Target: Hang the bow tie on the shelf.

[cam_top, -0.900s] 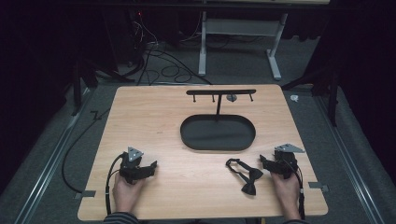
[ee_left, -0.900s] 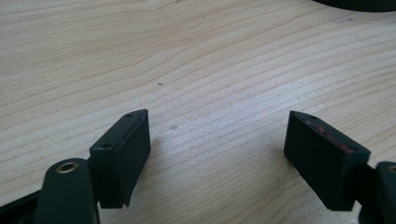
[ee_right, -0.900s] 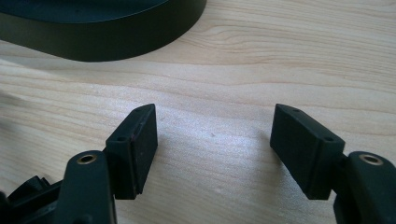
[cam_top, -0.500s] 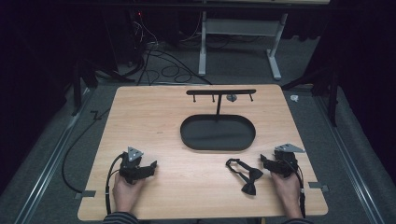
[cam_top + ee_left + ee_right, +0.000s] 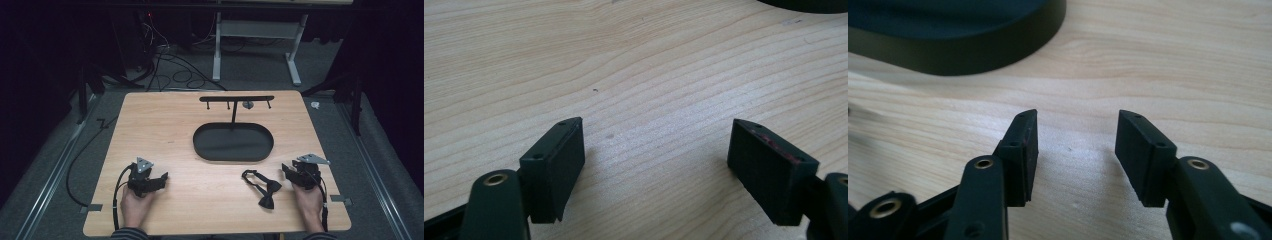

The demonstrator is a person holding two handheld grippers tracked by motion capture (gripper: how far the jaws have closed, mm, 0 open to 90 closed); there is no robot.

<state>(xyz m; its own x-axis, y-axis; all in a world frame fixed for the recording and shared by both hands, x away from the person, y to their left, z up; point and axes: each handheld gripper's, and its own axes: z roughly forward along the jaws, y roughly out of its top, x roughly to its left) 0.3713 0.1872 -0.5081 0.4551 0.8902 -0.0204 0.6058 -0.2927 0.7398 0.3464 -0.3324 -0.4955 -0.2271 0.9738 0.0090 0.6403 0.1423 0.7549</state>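
A black bow tie (image 5: 265, 190) with its strap looped lies flat on the wooden table (image 5: 175, 120), toward the front right. My right gripper (image 5: 286, 170) rests on the table just right of the bow tie, apart from it, jaws pointing left. In the right gripper view that gripper (image 5: 1078, 115) is open over bare wood. My left gripper (image 5: 161, 179) sits at the front left, jaws pointing right. In the left gripper view it (image 5: 657, 125) stands open wide with nothing between its pads.
A black oval tray (image 5: 200, 145) sits mid-table, and its rim (image 5: 973, 50) lies close ahead of the right jaws. From it rises a T-shaped stand (image 5: 236, 98) with small hooks and a grey piece (image 5: 247, 104) hanging. Cables lie on the floor beyond.
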